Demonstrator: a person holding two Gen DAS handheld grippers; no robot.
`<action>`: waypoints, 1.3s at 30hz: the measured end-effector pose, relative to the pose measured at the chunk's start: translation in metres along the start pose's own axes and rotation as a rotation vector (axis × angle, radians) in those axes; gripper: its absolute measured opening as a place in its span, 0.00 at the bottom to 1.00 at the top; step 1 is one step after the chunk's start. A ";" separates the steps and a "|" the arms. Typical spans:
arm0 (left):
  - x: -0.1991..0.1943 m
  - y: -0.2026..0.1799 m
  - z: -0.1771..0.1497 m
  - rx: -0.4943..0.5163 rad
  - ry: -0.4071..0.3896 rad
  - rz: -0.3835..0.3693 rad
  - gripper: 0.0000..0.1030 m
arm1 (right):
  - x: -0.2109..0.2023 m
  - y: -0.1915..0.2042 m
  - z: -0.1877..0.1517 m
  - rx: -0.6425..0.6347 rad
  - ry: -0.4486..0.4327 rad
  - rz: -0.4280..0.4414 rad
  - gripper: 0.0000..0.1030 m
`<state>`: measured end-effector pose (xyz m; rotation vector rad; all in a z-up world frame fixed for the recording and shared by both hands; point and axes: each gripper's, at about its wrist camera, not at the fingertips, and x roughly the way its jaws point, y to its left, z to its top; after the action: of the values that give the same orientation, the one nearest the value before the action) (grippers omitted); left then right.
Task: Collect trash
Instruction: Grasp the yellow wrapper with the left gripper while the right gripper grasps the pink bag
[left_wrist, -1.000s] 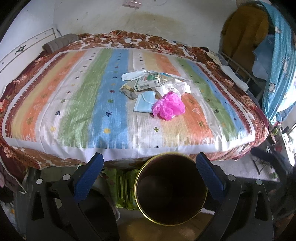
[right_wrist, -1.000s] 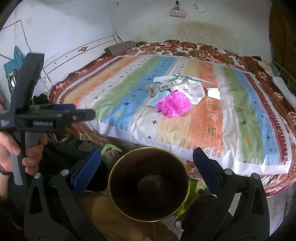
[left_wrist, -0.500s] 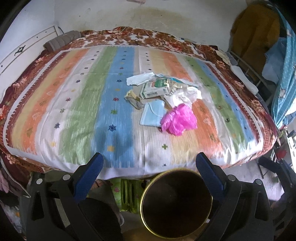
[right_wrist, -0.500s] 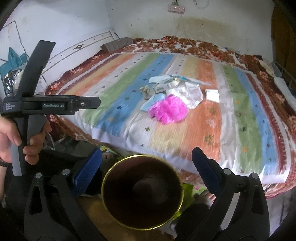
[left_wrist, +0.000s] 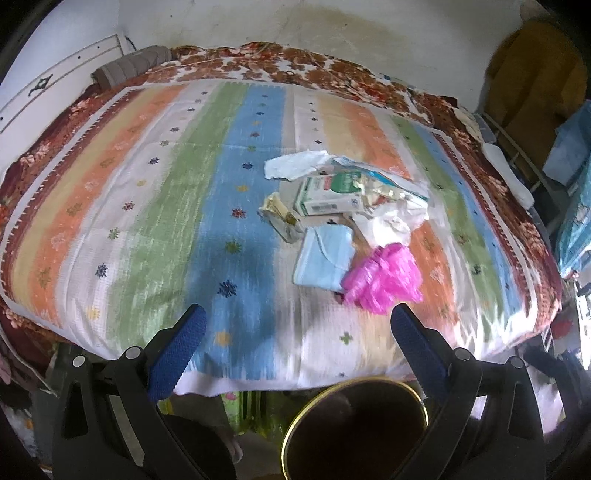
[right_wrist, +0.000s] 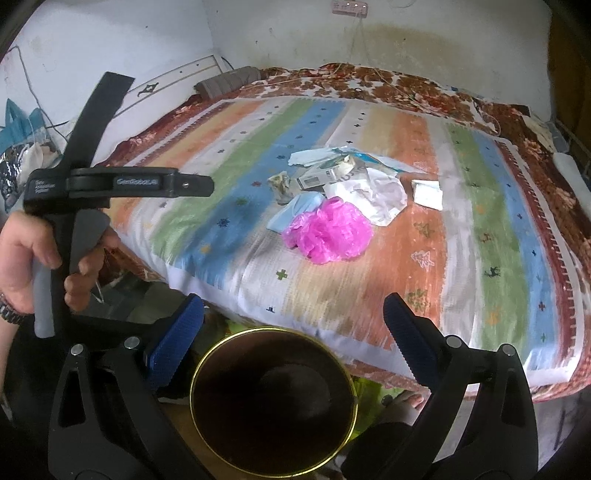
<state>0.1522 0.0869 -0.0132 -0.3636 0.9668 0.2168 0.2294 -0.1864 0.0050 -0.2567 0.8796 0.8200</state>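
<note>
The left hand-held gripper (left_wrist: 295, 325) and the right hand-held gripper (right_wrist: 291, 317) were both spread wide, pinching nothing. The trash pile lay mid-bed on the striped blanket (left_wrist: 147, 206): a pink plastic bag (left_wrist: 384, 277) touching a blue face mask (left_wrist: 325, 258), behind them a carton (left_wrist: 328, 195) and crumpled paper (right_wrist: 373, 192). A gold-rimmed bin (right_wrist: 273, 402) stood below the bed edge.
</note>
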 end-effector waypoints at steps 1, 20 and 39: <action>0.004 0.001 0.003 -0.008 0.002 0.004 0.94 | 0.002 0.000 0.002 -0.009 -0.001 -0.004 0.90; 0.089 0.020 0.046 -0.101 0.092 -0.086 0.86 | 0.076 -0.018 0.028 -0.108 0.054 -0.027 0.76; 0.165 0.040 0.080 -0.228 0.153 -0.106 0.62 | 0.148 -0.031 0.038 -0.167 0.112 -0.039 0.49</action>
<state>0.2907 0.1587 -0.1174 -0.6463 1.0732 0.2045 0.3279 -0.1101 -0.0884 -0.4685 0.9092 0.8495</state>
